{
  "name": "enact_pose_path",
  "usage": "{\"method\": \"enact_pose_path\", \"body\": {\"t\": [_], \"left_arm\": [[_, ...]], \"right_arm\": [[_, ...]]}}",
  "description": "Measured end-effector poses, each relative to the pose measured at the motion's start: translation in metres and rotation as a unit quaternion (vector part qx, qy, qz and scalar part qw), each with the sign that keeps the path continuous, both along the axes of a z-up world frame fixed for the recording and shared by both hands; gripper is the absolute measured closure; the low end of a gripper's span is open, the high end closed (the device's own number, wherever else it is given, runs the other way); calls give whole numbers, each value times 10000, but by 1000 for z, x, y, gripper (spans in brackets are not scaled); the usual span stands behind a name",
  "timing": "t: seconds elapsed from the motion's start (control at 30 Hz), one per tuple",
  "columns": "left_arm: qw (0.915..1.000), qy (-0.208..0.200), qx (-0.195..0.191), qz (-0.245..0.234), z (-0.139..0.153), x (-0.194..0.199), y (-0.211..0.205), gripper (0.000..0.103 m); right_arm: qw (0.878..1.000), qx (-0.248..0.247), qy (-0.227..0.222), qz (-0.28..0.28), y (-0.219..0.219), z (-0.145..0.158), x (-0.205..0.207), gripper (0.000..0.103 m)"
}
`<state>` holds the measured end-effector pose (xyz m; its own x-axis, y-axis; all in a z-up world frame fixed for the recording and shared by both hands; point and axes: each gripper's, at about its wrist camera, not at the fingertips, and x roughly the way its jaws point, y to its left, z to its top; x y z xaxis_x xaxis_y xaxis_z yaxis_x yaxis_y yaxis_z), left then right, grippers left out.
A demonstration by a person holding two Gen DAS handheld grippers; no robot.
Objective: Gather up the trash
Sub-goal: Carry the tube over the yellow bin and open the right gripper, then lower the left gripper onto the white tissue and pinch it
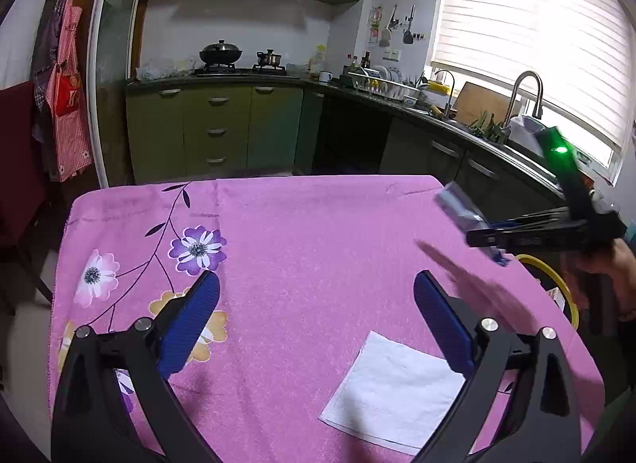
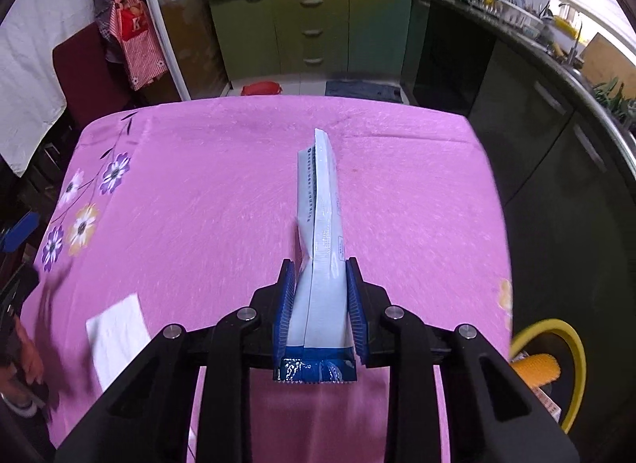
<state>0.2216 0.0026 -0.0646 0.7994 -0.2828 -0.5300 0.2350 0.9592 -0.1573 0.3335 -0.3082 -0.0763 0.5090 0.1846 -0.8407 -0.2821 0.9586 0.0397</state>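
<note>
My right claw (image 2: pixel 320 296) pinches the blue-and-white wrapper (image 2: pixel 320 224) above the desk (image 2: pixel 198 204), lifted for the yellow bin (image 2: pixel 572 343) at right. My left claw (image 1: pixel 316 320) gapes empty over the napkin (image 1: pixel 393 391).

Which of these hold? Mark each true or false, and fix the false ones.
1. The right gripper is shut on a white and blue packet. True.
2. The left gripper holds the white napkin. False: it is open and the napkin lies flat on the pink cloth.
3. A yellow-rimmed bin sits beside the table's right edge. True.
4. The cloth is plain, without any print. False: it has flowers along its left side.
5. The packet lies flat on the table. False: it is held above the cloth.
</note>
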Motion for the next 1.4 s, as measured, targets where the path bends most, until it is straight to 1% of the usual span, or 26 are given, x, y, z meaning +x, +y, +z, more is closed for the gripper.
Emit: {"method": "enact_pose_path", "body": {"t": [0.07, 0.17, 0.3, 0.43, 0.5, 0.6, 0.7, 0.77, 0.83, 0.9, 1.0, 1.1, 1.23, 1.3, 1.37, 1.4], "left_arm": [[10000, -4, 23, -16, 0, 0, -1, 10], [10000, 11, 55, -44, -2, 0, -3, 9], [9999, 29, 101, -62, -5, 0, -5, 9], [9999, 58, 130, -63, -7, 1, -7, 9], [9998, 70, 152, -68, -7, 1, -9, 9], [9997, 100, 206, -71, -9, 2, -11, 9], [9996, 145, 235, -99, -11, 3, -13, 9], [9994, 159, 263, -127, -12, 3, -15, 9], [9994, 160, 290, -135, -13, 3, -16, 9], [9993, 142, 301, -158, -12, 2, -17, 9], [9993, 128, 302, -179, -12, 0, -18, 9], [9992, 131, 330, -192, -12, 0, -19, 9], [9990, 183, 331, -252, -14, 0, -21, 9], [9986, 256, 287, -374, -14, 1, -24, 9], [9977, 319, 219, -550, -14, 1, -27, 9], [9970, 365, 203, -646, -14, 0, -29, 9]], "right_arm": [[9999, -21, -121, -64, -10, 5, -16, 76], [9994, -22, -227, -250, -42, 12, -40, 76], [9974, -16, -218, -690, -104, 12, -69, 76], [9894, 17, -67, -1451, -182, 1, -96, 76], [9832, 41, 38, -1823, -221, -7, -110, 76], [9762, 25, 180, -2160, -260, -21, -128, 76], [9729, 75, 274, -2293, -276, -33, -141, 76], [9730, 94, 321, -2286, -278, -40, -145, 76], [9728, 7, 336, -2293, -279, -44, -146, 76], [9721, -203, 281, -2320, -280, -46, -145, 76], [9715, -314, 313, -2328, -282, -56, -143, 75], [9688, -342, 370, -2426, -286, -64, -140, 69], [9670, -257, 239, -2525, -289, -53, -148, 63], [9664, -237, 151, -2555, -288, -44, -153, 62], [9671, -90, 34, -2544, -286, -34, -161, 59], [9676, -39, -17, -2526, -284, -29, -165, 55]]}}
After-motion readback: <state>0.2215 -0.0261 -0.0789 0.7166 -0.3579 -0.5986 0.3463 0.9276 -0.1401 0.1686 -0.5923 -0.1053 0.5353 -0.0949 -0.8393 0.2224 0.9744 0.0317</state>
